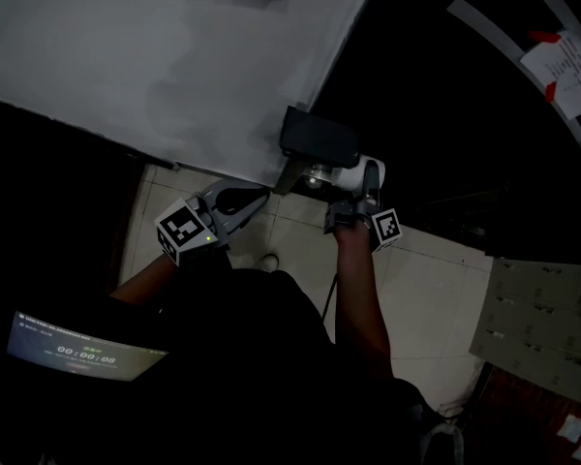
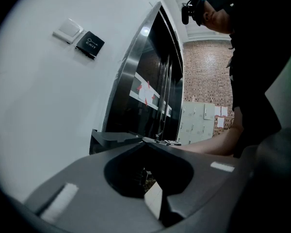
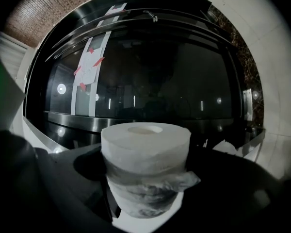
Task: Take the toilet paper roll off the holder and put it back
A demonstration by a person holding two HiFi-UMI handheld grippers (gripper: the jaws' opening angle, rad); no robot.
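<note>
White paper, wound tight.

Head view: toilet paper roll point(image 1: 347, 174) lies just below the black holder point(image 1: 318, 136), beside a chrome piece under it; cannot tell whether they touch. Right gripper point(image 1: 360, 188) is clamped on the roll. Left gripper point(image 1: 258, 198) is left of the holder, apart from it, close to the white wall point(image 1: 126, 56). Pale floor tiles point(image 1: 436, 289) lie below both grippers.

Left gripper view: jaws meet at the tips with nothing between them. The wall runs along the left, and the holder's edge is just beyond the tips.

Right gripper view: the roll stands upright between the jaws, squeezed. Its top is smooth, the core hole shows empty, and the lower half is creased, with a loose flap to the right. A dark glass door point(image 3: 150, 76) lies ahead.
</note>
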